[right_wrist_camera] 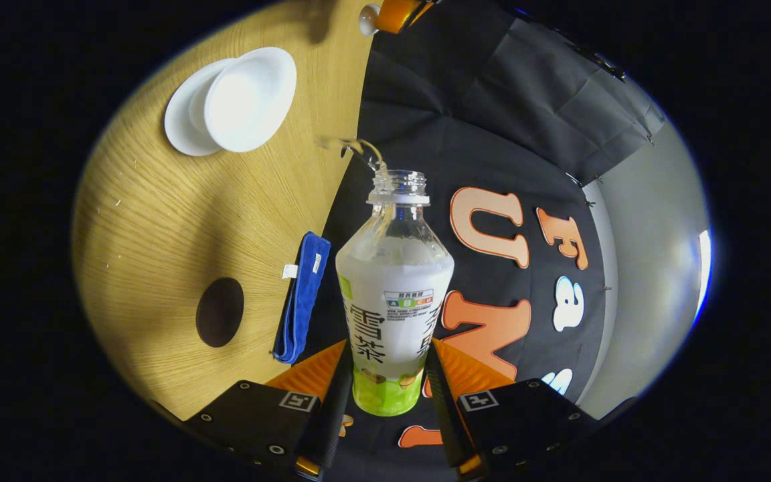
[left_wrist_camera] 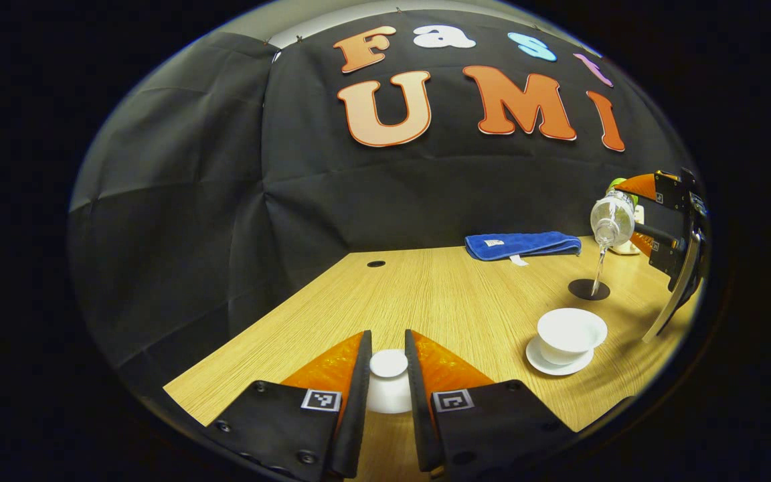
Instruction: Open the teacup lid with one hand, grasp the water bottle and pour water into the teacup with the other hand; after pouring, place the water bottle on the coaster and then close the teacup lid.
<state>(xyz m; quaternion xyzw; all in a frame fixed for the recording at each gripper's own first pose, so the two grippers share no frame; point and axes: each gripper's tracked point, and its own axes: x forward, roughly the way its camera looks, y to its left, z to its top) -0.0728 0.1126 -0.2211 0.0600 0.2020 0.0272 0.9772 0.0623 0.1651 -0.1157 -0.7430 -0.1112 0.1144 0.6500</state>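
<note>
the left tongs (left_wrist_camera: 389, 375) pinch the teacup lid (left_wrist_camera: 389, 365) while the right tongs (right_wrist_camera: 385, 375) pinch the tilted water bottle (right_wrist_camera: 393, 301), water streaming toward the open teacup (left_wrist_camera: 571, 333) at four o'clock on the bench (left_wrist_camera: 439, 294).

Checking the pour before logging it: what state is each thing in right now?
Teacup lid: off the cup, held in left gripper.
Teacup: open, on its saucer.
Water bottle: uncapped, tipped, pouring, held in right gripper.
Coaster: bare.
Blue cloth: folded.
</note>
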